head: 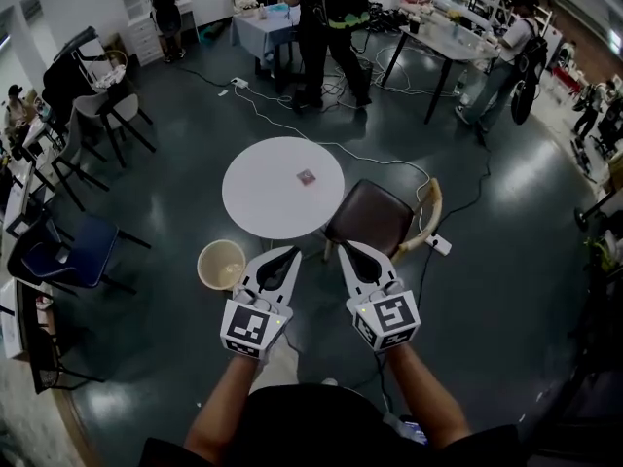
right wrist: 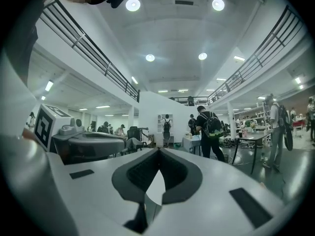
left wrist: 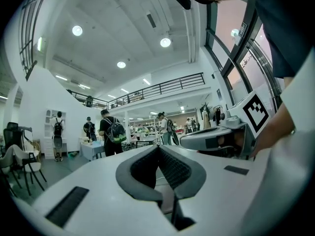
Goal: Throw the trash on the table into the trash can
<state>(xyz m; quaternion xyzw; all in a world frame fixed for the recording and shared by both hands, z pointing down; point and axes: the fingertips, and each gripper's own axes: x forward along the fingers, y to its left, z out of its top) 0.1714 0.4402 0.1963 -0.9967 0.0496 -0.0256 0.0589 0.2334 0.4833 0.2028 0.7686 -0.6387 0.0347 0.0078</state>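
Observation:
A small pinkish scrap of trash (head: pixel 307 177) lies on the round white table (head: pixel 263 202) ahead of me. A beige round trash can (head: pixel 222 265) stands on the floor at the table's near left side. My left gripper (head: pixel 294 252) is held level just right of the can, near the table's front edge, shut and empty. My right gripper (head: pixel 347 246) is level beside it, in front of the brown chair (head: pixel 371 218), also shut and empty. In the left gripper view the left gripper (left wrist: pixel 158 147) has its pads meeting; the right gripper view shows the same of the right gripper (right wrist: pixel 158 149).
The brown chair stands against the table's right side. A blue chair (head: pixel 68 251) and grey chairs (head: pixel 102 115) line the left. Cables (head: pixel 292 125) and a power strip (head: pixel 438 244) lie on the dark floor. People (head: pixel 331 27) stand at far tables.

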